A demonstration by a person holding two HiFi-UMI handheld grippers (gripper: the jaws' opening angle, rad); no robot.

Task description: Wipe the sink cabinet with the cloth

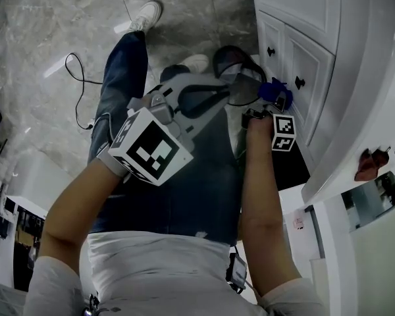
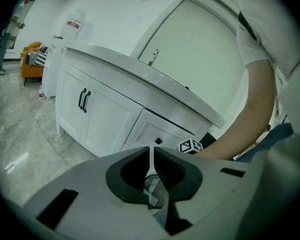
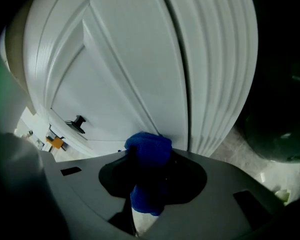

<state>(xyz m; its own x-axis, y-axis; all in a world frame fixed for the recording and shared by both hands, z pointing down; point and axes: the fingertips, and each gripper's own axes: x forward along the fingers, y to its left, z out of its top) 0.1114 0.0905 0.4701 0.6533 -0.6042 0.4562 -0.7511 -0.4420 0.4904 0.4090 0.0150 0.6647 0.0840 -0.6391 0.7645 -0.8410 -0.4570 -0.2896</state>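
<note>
1. Cloth (image 3: 149,146), blue and bunched into a wad, is clamped between the jaws of the right gripper (image 3: 149,173). A tuft sticks out past the tips towards the sink cabinet (image 3: 130,69), so fabric rather than hard plastic would meet the paint.
2. Seen from the right gripper view, the wad sits against a white door panel of the cabinet, just beside the moulded vertical edge and off to one side of a dark knob (image 3: 78,123). It looks to be touching the panel, though contact cannot be confirmed.
3. In the head view the right forearm reaches out to the cabinet front, which suits pushing the cloth flat along the door face.
4. The left gripper (image 2: 151,159) has its jaws together with only a thin slit between them, and nothing appears to be gripped. It is held back from the cabinet, in front of the person's legs, probably to keep it out of the wiping arm's way.
5. From that side the cabinet's white countertop (image 2: 155,81) and a faucet (image 2: 154,55) above it are in view, with more doors farther along.
6. Judgement: wiping seems to be under way on one door. The next stroke calls for steady pressure, steering round the knob so the cloth does not snag and pull out of the jaws.
</note>
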